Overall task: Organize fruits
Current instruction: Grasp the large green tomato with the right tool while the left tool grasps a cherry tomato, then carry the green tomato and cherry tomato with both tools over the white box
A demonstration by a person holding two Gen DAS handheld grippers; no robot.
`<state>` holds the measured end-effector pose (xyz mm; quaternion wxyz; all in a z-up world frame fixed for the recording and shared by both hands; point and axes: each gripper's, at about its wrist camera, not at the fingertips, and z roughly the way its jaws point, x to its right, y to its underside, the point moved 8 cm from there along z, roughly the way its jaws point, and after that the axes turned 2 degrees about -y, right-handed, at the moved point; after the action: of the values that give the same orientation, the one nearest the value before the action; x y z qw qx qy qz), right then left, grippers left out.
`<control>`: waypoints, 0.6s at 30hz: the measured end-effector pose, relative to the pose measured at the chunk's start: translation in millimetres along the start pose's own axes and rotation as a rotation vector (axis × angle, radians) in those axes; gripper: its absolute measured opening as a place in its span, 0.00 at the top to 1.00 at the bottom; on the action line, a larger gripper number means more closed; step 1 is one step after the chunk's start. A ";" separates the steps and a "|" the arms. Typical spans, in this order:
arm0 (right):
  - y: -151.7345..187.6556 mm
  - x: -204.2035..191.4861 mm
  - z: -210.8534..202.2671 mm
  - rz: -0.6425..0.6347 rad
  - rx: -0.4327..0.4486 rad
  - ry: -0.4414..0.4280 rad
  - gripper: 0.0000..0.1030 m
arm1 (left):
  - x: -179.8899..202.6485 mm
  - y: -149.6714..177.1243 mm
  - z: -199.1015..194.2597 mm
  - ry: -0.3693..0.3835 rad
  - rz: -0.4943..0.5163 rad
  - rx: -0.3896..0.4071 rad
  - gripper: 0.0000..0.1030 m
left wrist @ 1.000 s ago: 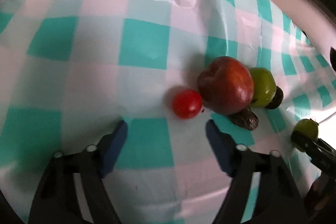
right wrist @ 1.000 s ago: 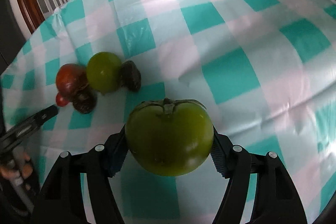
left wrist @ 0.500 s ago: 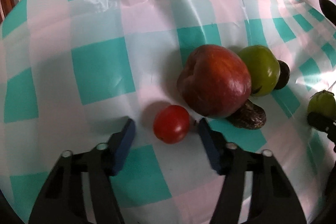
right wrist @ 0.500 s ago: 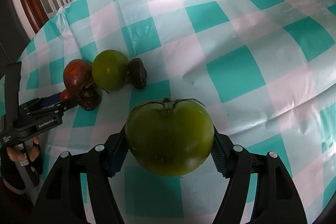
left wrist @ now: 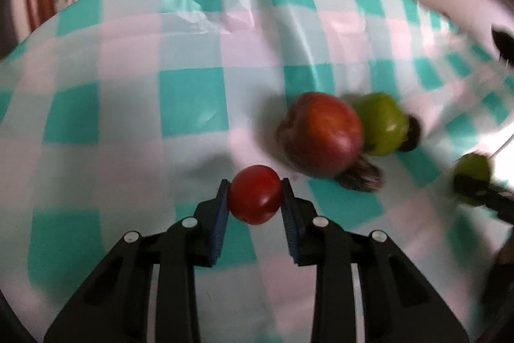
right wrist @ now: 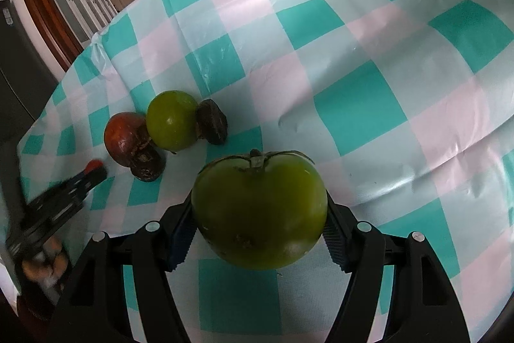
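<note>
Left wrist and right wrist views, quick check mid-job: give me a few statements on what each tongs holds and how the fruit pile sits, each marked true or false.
1. The left tongs are shut on the small red tomato. True.
2. The right tongs are open with nothing between them. False: they are shut on the big green tomato.
3. The red apple sits against the green fruit on the checked tablecloth. True.
4. A dark fruit lies beside the green fruit in the right wrist view. True.
5. The fruits in the pile lie in a bowl. False: they rest directly on the tablecloth.
</note>
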<state>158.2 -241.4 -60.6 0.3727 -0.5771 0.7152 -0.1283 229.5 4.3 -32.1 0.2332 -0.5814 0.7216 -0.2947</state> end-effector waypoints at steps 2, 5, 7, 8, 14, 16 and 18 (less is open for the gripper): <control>-0.4 1.1 -0.3 0.005 0.002 -0.004 0.35 | -2.7 17.6 -20.0 0.048 -0.088 -0.002 0.70; -0.3 1.4 -0.1 0.007 0.002 -0.005 0.35 | 5.1 47.7 -42.0 0.053 -0.141 -0.022 0.69; -0.2 1.2 -0.2 0.008 0.003 -0.005 0.35 | 13.7 66.2 -55.6 0.055 -0.154 -0.033 0.69; -0.1 1.6 -0.6 0.010 0.003 -0.007 0.35 | 17.9 72.3 -59.3 0.055 -0.159 -0.036 0.69; -1.4 2.4 -1.7 0.027 0.008 -0.026 0.35 | 21.2 98.8 -82.0 0.052 -0.094 -0.045 0.69; -1.4 2.5 -2.1 0.028 0.008 -0.024 0.35 | 22.4 99.1 -87.1 0.057 -0.092 -0.035 0.69; -1.4 4.2 -4.4 0.036 0.015 -0.017 0.35 | 22.0 97.2 -87.4 0.058 -0.094 -0.031 0.69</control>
<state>156.0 -246.7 -58.4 0.3855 -0.5622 0.7214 -0.1221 97.2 10.9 -37.0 0.1891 -0.6094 0.7044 -0.3110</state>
